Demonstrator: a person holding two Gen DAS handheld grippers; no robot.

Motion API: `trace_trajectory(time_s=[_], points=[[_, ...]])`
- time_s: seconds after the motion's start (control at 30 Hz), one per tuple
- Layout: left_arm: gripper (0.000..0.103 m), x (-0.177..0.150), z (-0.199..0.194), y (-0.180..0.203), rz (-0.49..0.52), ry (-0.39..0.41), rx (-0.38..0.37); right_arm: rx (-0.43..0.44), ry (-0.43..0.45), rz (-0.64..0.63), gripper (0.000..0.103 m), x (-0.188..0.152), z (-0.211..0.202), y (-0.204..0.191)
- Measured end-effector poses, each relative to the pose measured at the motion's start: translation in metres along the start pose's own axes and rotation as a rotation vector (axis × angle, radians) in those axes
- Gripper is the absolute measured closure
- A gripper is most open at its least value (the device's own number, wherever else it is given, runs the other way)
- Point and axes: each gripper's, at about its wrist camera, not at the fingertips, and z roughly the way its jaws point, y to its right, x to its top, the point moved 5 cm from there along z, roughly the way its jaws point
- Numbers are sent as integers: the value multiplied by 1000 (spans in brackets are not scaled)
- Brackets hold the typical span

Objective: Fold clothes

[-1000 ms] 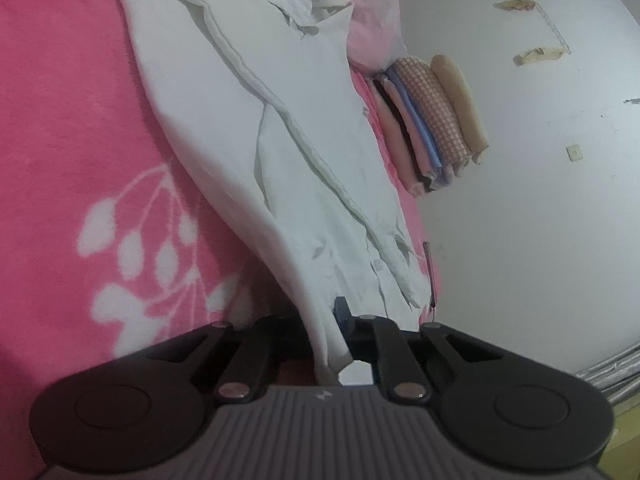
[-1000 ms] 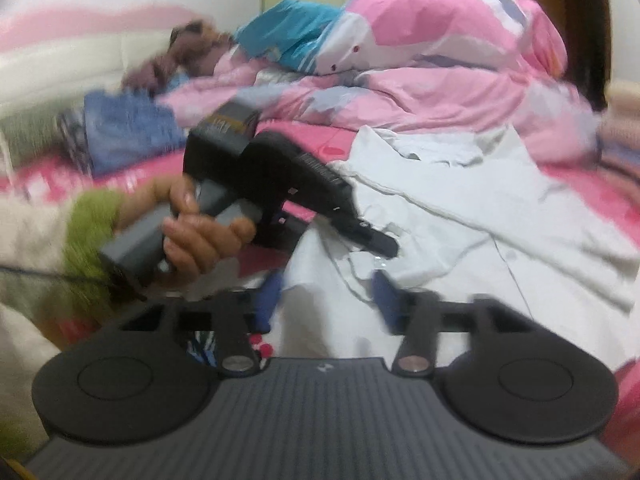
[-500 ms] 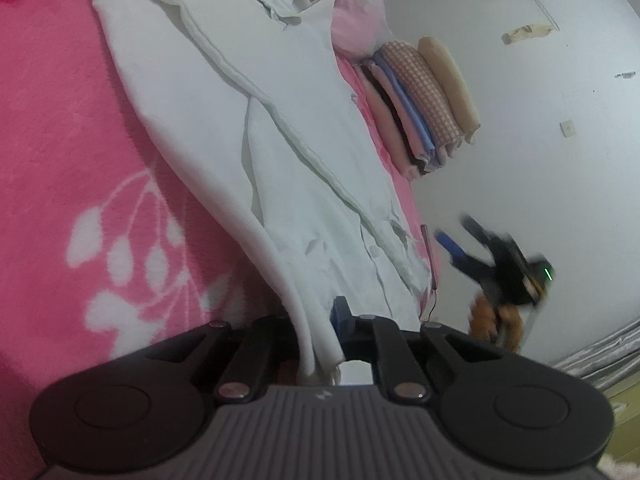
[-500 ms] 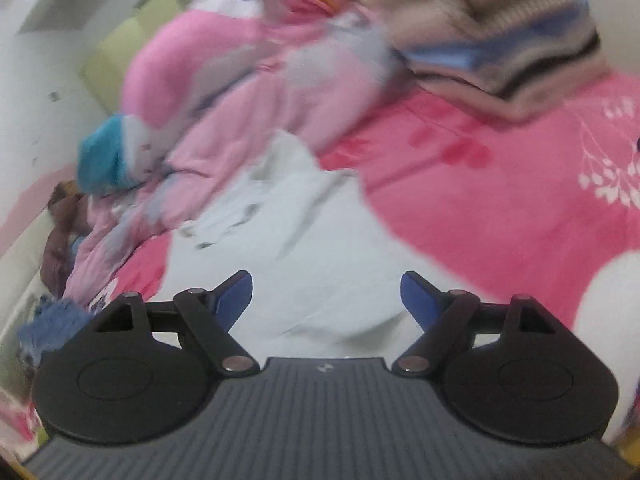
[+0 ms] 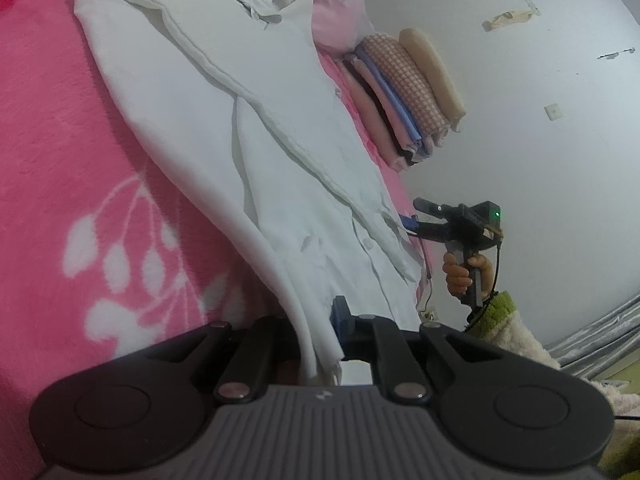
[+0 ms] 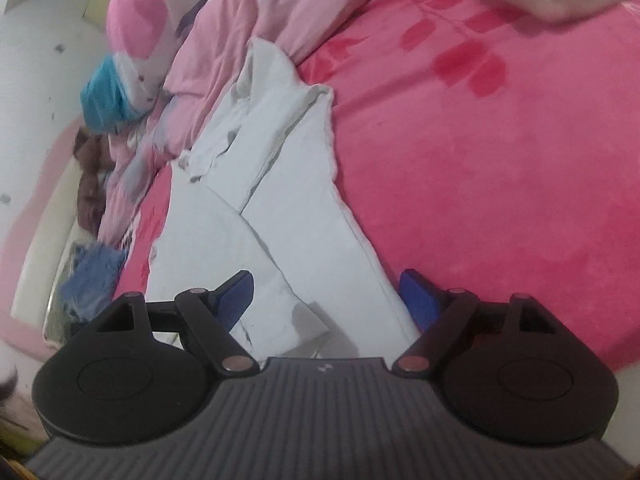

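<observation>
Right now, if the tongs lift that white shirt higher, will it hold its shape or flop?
The shirt will likely flop: it already sags in soft folds from the left tongs. It seems thin and light. The unheld hem near the open right tongs would probably trail across the blanket.

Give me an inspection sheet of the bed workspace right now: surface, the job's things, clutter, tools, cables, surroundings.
Surface: pink blanket with white leaf print.
Job's things: white shirt spread out, collar at the far end, sleeve folded over the body; hem corner at the near edge.
Clutter: stack of folded clothes beside the shirt; rumpled pink duvet; blue cloth.
Tools: left tool shut on the shirt hem; right tool open over the opposite hem corner, gripping nothing.
Cables: thin dark cable hangs from the right tool.
Surroundings: white wall with scuffs.
</observation>
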Motion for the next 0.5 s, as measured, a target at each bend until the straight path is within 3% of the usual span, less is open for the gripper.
trace_trajectory(time_s=[0.43, 0.5], points=[[93, 1, -2, -1, -15, -13, 21, 234, -104, -35, 25, 17, 40, -17], [93, 1, -1, 0, -15, -10, 32, 271, -126, -43, 31, 17, 44, -20]])
